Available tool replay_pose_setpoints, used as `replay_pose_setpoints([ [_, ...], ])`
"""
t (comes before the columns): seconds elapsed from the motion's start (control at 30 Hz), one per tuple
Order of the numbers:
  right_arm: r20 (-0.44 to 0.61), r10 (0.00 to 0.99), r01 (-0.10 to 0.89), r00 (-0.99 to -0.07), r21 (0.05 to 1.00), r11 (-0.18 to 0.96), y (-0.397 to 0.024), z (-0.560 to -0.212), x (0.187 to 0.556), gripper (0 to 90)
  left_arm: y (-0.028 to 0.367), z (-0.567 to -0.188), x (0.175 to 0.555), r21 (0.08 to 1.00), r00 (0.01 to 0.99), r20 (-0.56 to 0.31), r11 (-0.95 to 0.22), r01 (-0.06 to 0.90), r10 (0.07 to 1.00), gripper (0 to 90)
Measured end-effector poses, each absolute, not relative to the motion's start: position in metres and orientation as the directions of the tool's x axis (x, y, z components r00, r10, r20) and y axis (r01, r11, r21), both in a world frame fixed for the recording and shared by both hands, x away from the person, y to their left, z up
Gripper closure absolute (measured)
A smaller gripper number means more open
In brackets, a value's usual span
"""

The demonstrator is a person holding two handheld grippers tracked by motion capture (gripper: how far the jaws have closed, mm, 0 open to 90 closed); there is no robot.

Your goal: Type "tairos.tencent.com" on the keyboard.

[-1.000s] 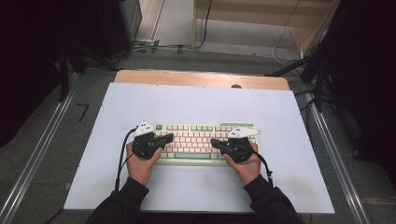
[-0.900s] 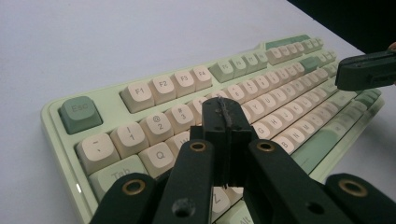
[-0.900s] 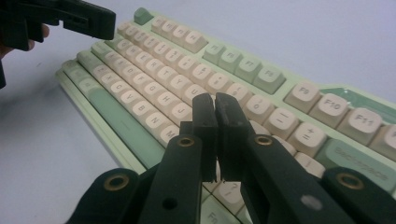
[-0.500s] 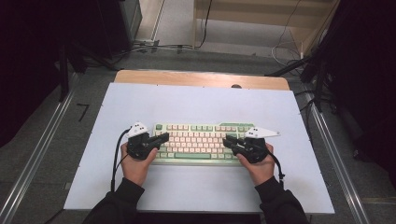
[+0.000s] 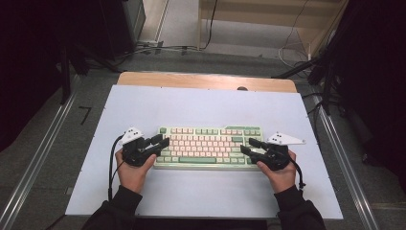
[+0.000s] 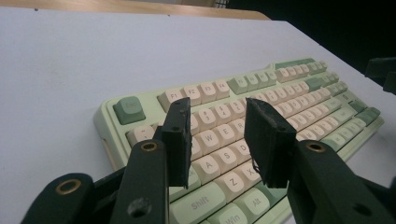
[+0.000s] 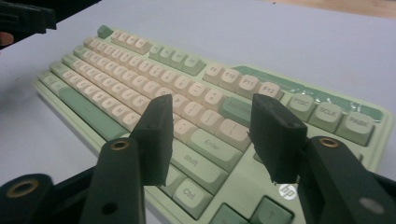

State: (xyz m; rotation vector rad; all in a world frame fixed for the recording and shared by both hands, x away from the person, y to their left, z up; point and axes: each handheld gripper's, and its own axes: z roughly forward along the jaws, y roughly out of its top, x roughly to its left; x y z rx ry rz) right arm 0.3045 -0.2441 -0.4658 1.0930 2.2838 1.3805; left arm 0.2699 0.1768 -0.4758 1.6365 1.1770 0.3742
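Pale green and cream, the keyboard (image 5: 210, 146) lies flat on the white sheet (image 5: 201, 105) that covers the counter (image 5: 206, 80), near the sheet's front half and square to its edges. Left hand-held gripper (image 5: 157, 143) sits at the keyboard's left end, held in the left hand (image 5: 133, 170); its jaws have just been opening and stand spread, with nothing between them. In the left gripper view the gripper (image 6: 217, 140) hovers above the keys (image 6: 219, 135) around W, E, A and S, the pads clear of them as far as the angle lets one judge. Right hand-held gripper (image 5: 248, 146) sits at the keyboard's right end, held in the right hand (image 5: 280, 172); its jaws too have just been opening and stand wide apart, gripping nothing. In the right gripper view the gripper (image 7: 212, 135) frames the Enter and Shift keys (image 7: 210, 144), with a round logo (image 7: 286, 190) on the case below the right jaw. A strip of bare wood shows at the counter's far edge, with a small dark knob (image 5: 242, 88) on it. Cables (image 5: 158, 48) run across the grey floor (image 5: 239, 60) beyond. Metal rails (image 5: 33, 167) flank the counter on both sides. Nothing stands between either gripper and the keyboard.
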Motion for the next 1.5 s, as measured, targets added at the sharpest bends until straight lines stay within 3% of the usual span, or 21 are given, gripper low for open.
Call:
replay_pose_setpoints([
  [0.33,0.148,0.74,0.471,-0.656,0.846,0.249,-0.263,-0.466,0.299,40.2,0.181,-0.474,0.261,0.875,0.434,-0.253,0.013,0.484,0.865,39.9],
  [0.5,0.15,0.751,0.473,-0.643,0.849,0.235,-0.276,-0.464,0.297,39.6,0.187,-0.474,0.257,0.875,0.411,-0.247,0.02,0.484,0.877,34.3],
  [1.5,0.16,0.839,0.506,-0.521,0.849,0.151,-0.343,-0.467,0.281,37.5,0.211,-0.476,0.241,0.869,0.352,-0.255,0.054,0.492,0.9,31.1],
])
